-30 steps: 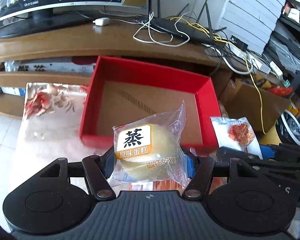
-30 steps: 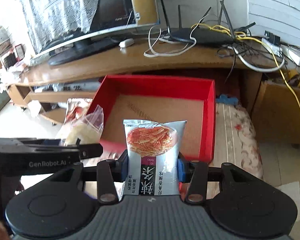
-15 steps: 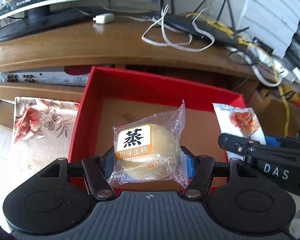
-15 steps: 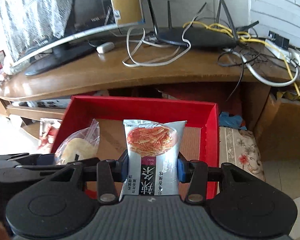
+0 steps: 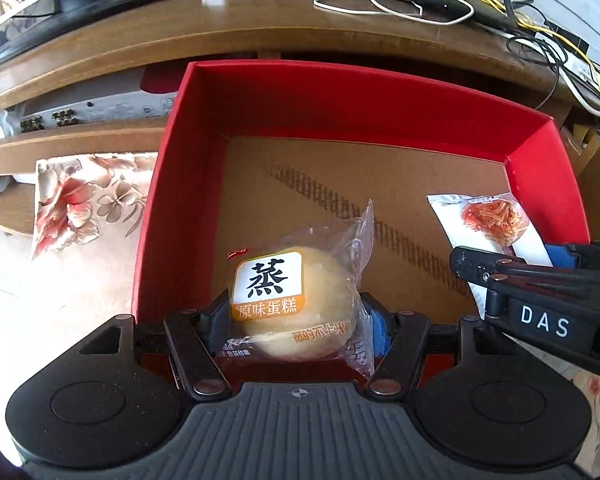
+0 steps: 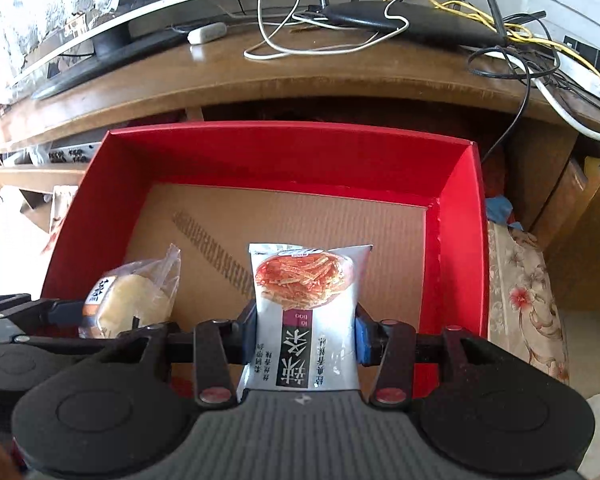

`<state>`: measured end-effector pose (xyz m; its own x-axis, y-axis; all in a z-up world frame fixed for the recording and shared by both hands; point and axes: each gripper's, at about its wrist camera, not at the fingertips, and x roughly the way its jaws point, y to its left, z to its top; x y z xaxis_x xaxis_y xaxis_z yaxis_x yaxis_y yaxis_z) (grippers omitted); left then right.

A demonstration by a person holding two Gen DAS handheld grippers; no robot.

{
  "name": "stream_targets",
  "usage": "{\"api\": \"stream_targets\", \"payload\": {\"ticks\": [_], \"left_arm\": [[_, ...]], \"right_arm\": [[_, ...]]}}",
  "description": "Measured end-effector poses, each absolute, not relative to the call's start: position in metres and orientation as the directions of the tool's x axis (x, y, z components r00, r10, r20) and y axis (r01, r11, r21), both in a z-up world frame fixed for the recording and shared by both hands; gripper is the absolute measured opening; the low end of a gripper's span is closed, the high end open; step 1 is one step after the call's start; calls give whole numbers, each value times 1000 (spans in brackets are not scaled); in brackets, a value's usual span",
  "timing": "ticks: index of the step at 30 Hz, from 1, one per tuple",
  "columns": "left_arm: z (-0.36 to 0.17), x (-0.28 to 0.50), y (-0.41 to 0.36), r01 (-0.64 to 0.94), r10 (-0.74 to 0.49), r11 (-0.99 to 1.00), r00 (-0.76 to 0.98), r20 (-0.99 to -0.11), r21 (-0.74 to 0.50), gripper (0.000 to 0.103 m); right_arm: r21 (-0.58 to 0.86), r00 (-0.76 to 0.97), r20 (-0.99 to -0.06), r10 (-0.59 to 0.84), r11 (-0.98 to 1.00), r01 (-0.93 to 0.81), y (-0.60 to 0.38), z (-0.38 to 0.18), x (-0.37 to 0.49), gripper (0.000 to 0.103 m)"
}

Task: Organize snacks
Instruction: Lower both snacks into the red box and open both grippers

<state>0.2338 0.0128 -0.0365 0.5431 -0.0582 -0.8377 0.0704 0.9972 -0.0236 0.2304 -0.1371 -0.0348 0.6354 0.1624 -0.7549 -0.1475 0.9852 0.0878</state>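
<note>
A long wooden table (image 6: 172, 92) runs across the back, carrying a monitor base (image 6: 112, 36), a black router (image 6: 412, 24) and a tangle of white and yellow cables (image 6: 540, 60). Below and in front of it sits an open red box (image 5: 300, 92) with a bare brown cardboard floor, resting on a flower-patterned cloth (image 5: 84, 200) that shows on both sides of it. The left gripper (image 5: 296, 316) is clamped on a steamed cake in a clear wrapper (image 5: 300, 300), its blue pads pressing the packet from both sides; the cake hangs over the near left part of the box floor, and whether it touches the cardboard cannot be told. The right gripper (image 6: 304, 340) is clenched on a silver snack packet (image 6: 304, 312) with a picture of orange strips, held upright over the near right part of the box, just beside the cake. A small white adapter (image 6: 206, 34) lies on the table near the monitor base.
</note>
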Motion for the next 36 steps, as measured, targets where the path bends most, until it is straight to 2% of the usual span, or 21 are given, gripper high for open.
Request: {"api": "stream_targets", "payload": {"ticks": [10,12,18,27,36], "left_arm": [[-37,217,6,108,-88,993,519,-851,-37,73],[-32,214,5,111,-92,993,529,-844,-39,76],[-13,211,9,105,-102,993,576,-811,-50,83],[7,202,21,71,-107,994,607,-788,-80,86],[17,183,32,60,-110,994,610,-785,-92,87]], "right_arm": [[101,598,-781,182,981,-166,-130,-35,222,46],[102,608,-773,179,982,-158,-133,-30,221,50],[111,653,-734,187,981,-157,-135,-10,213,51],[116,695,-693,192,981,-155,-139,15,198,51],[115,688,-697,204,978,-173,-137,21,169,51]]}}
